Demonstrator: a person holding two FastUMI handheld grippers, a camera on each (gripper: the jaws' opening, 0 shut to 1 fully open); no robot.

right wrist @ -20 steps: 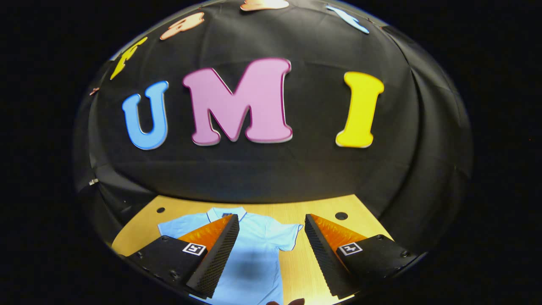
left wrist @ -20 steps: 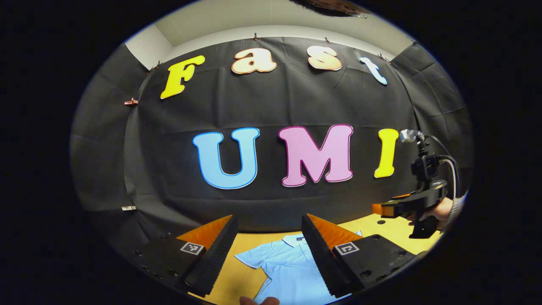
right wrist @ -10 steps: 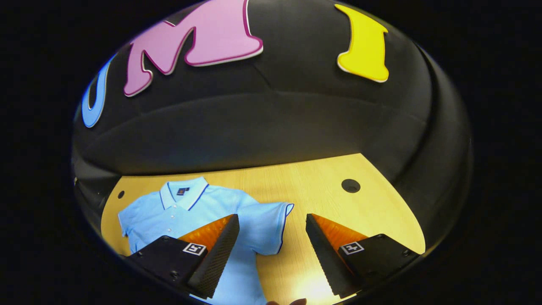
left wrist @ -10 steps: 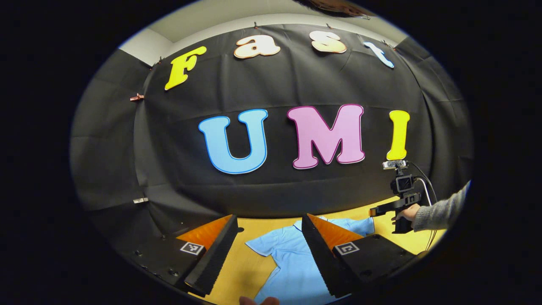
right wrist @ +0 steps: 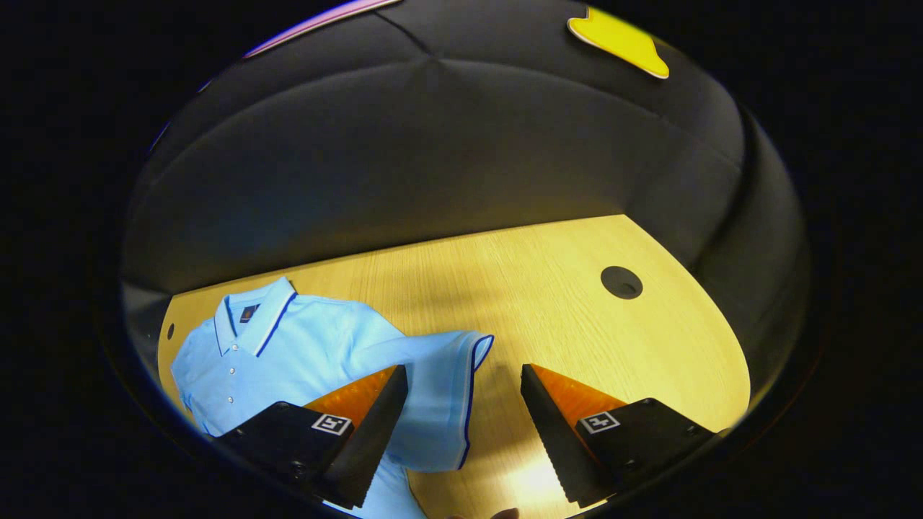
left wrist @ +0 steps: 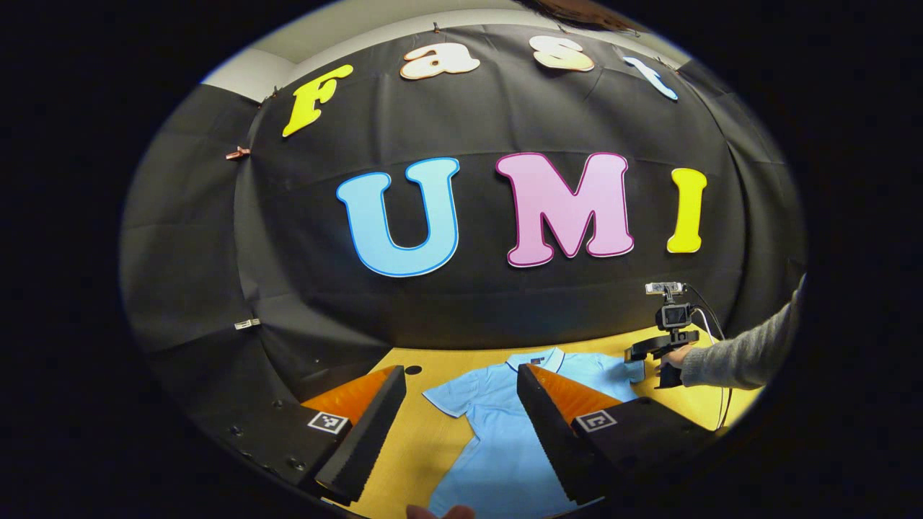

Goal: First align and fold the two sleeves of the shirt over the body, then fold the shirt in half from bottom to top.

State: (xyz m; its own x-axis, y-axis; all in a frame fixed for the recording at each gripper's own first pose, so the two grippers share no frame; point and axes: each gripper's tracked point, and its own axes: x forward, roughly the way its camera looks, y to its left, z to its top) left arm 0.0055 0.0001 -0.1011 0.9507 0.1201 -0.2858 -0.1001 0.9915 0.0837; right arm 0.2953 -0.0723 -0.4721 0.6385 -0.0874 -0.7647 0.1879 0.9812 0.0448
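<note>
Since a second ago, right gripper (right wrist: 461, 425) has tipped down and closed in on the shirt's right sleeve; left gripper (left wrist: 456, 425) has barely moved, pitched down a little. Light blue short-sleeved polo shirt with dark trim (right wrist: 303, 360) lies flat, collar toward the desk's back edge, on the pale wooden desk with round cable holes (right wrist: 548, 288). Right sleeve with dark-edged cuff (right wrist: 451, 389) sits between the right gripper's spread fingers, not pinched, likely lined up for a grab at the cuff to fold it over the body. Left gripper hangs above the front edge, fingers wide apart, holding nothing, shirt's left sleeve (left wrist: 451, 395) ahead. Both sleeves unfolded; first step not yet done.
</note>
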